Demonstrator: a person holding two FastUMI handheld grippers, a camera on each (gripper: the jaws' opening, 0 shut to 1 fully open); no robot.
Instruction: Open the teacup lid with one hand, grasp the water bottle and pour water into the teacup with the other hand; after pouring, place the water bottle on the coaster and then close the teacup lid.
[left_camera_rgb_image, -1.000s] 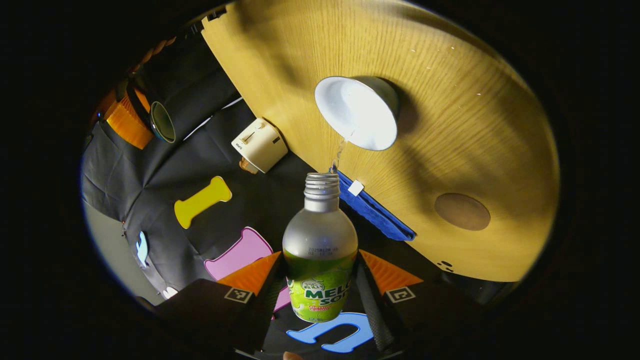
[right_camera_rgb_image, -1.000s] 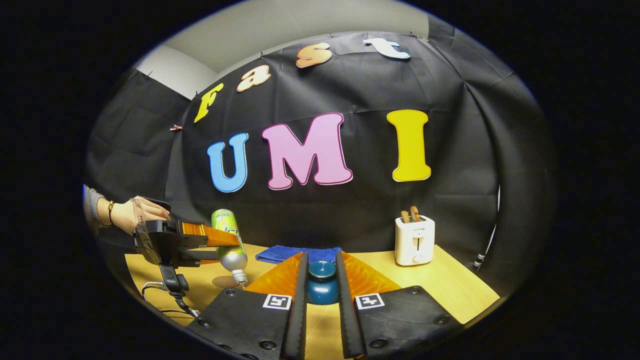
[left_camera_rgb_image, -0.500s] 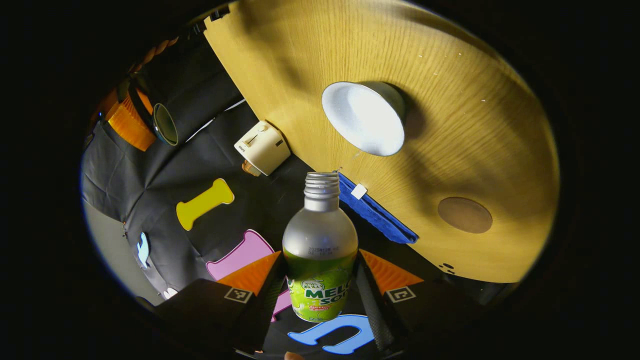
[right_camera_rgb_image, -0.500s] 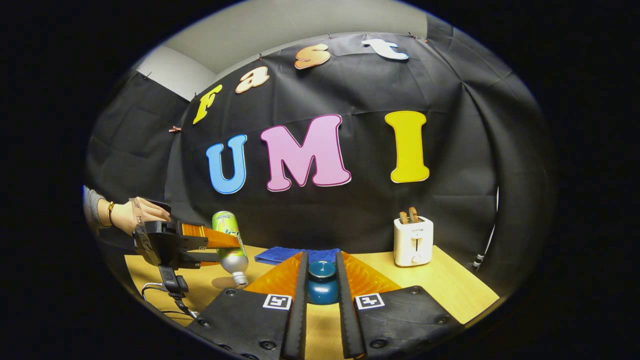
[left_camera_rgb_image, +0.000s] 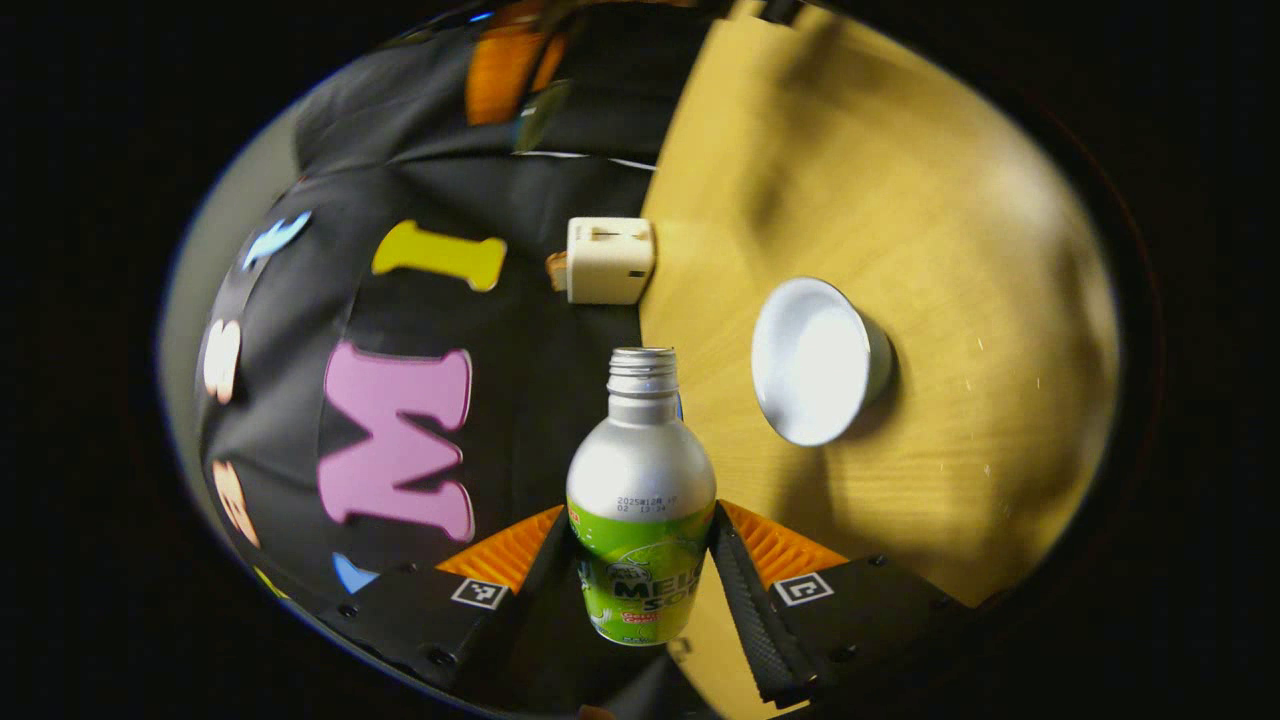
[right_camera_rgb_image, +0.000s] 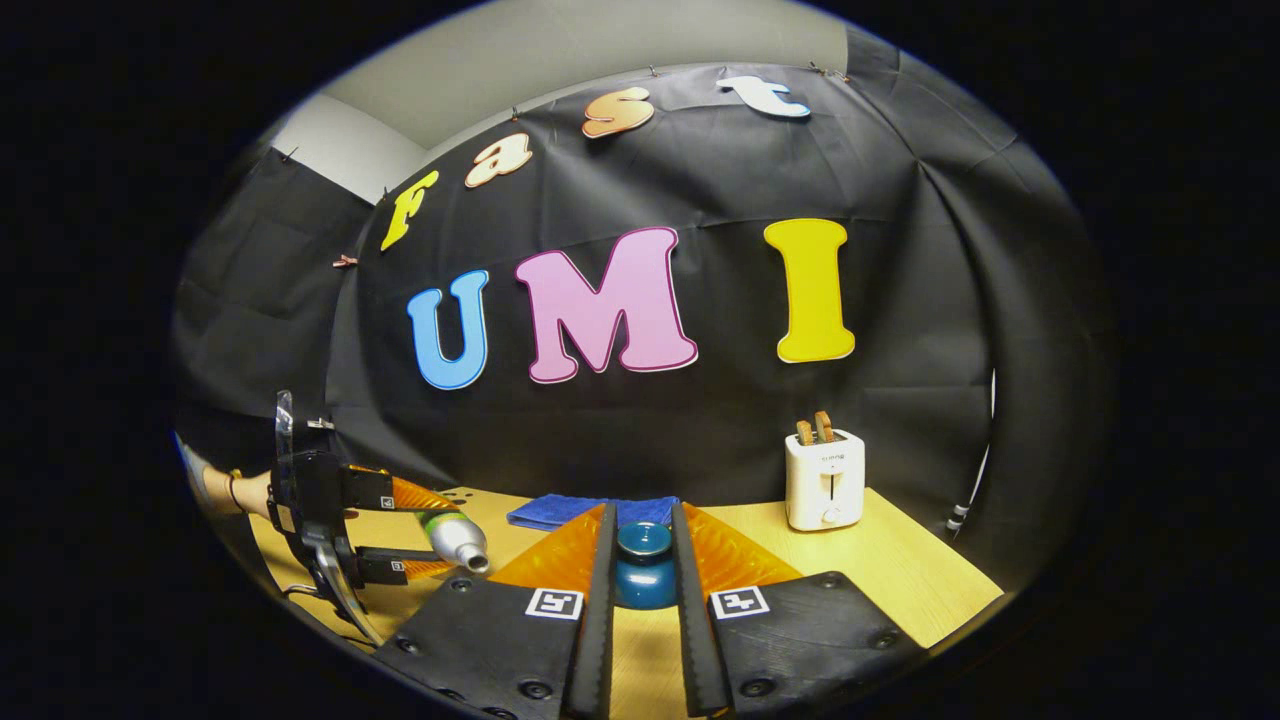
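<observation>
In the left gripper view my left gripper (left_camera_rgb_image: 640, 520) is shut on the water bottle (left_camera_rgb_image: 640, 480), a silver bottle with a green label and an uncapped neck. The uncovered teacup (left_camera_rgb_image: 815, 360), white inside, stands on the wooden table (left_camera_rgb_image: 960, 250) to the right of the bottle's neck, apart from it. In the right gripper view my right gripper (right_camera_rgb_image: 640, 530) is shut on the dark blue teacup lid (right_camera_rgb_image: 643, 572), held above the table. Far left there, the left gripper (right_camera_rgb_image: 425, 530) holds the bottle (right_camera_rgb_image: 455, 537) nearly level, mouth pointing right.
A white toaster (right_camera_rgb_image: 824, 478) with toast in it stands at the back right of the table (right_camera_rgb_image: 900, 570), also seen as the toaster (left_camera_rgb_image: 608, 260). A folded blue cloth (right_camera_rgb_image: 560, 510) lies at the back edge. A hand (right_camera_rgb_image: 225, 490) holds the left gripper.
The stream of water from the bottle into the cup has stopped. The left gripper has turned and dropped, swinging the bottle's mouth up from downward to nearly level. The right gripper holds the lid still.
</observation>
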